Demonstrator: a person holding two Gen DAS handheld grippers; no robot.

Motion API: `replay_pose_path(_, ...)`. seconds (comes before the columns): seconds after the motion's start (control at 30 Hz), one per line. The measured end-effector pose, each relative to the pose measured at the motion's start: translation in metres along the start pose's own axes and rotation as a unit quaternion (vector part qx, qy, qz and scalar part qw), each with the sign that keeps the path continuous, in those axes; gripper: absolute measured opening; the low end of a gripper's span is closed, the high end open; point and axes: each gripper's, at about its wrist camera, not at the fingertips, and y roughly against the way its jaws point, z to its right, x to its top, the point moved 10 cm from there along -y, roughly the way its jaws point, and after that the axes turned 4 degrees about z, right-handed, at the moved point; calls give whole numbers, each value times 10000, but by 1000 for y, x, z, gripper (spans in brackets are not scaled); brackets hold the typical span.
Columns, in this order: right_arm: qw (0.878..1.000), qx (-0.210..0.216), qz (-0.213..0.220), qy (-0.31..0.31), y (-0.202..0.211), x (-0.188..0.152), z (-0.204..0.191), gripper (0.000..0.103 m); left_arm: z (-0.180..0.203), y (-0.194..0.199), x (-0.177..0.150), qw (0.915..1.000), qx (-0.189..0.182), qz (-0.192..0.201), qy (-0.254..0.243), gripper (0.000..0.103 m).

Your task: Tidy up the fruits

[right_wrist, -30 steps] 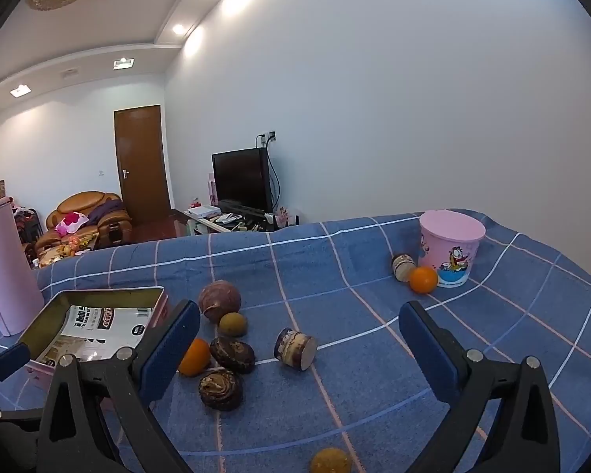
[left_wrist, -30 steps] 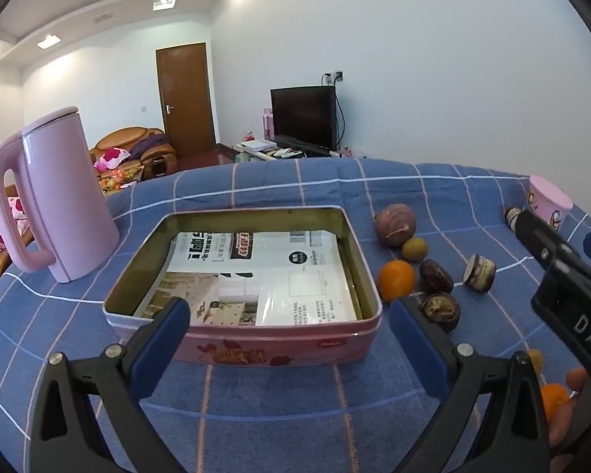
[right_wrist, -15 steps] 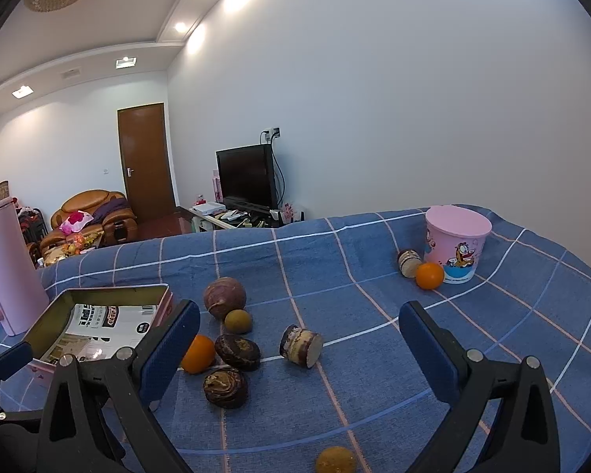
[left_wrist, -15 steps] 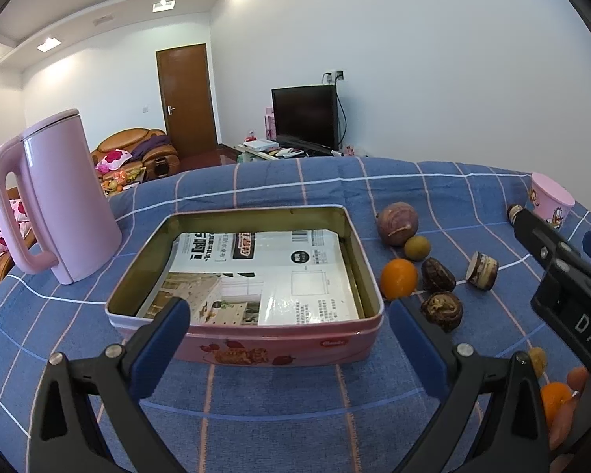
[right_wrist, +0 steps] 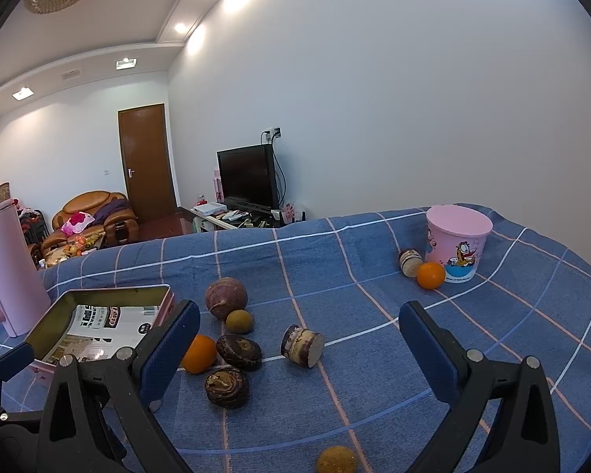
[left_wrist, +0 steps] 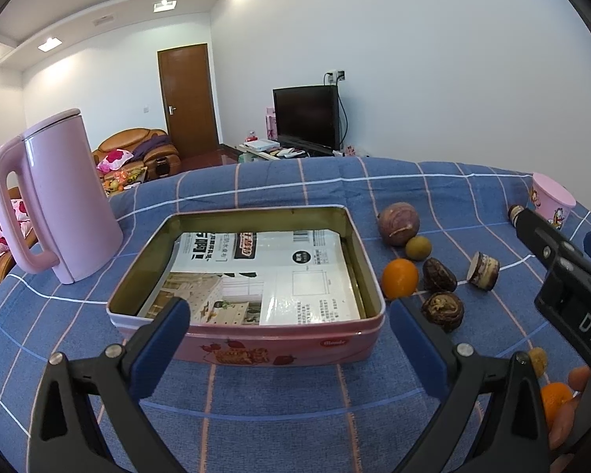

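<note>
A pink tin box (left_wrist: 240, 345) lined with printed paper sits on the blue checked cloth; it also shows in the right wrist view (right_wrist: 165, 303). To its right lie a purple round fruit (left_wrist: 398, 218), a small brown-green fruit (left_wrist: 417, 247), an orange (left_wrist: 400, 278), two dark brown pieces (left_wrist: 439, 274) and a cut layered piece (left_wrist: 484, 270). My left gripper (left_wrist: 287, 341) is open and empty just before the tin's near wall. My right gripper (right_wrist: 299, 341) is open and empty above the fruit cluster (right_wrist: 232, 349).
A pink kettle (left_wrist: 59, 201) stands left of the tin. A pink cartoon cup (right_wrist: 457, 248) stands far right with an orange (right_wrist: 430, 275) and a layered piece (right_wrist: 409, 262) beside it. A small brown fruit (right_wrist: 337, 460) lies near. Another orange (left_wrist: 555, 396) lies low right.
Both grippers have shifted slightly; the views sit a little higher and farther back from the table. Nothing was taken hold of, and no fruit moved.
</note>
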Motion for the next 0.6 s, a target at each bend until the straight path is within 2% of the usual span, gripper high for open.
replay_pose_path(0.6, 10000, 52, -40, -23, -1, -1, 0, 102, -1, 0, 0, 10000, 2, 0, -8, 103)
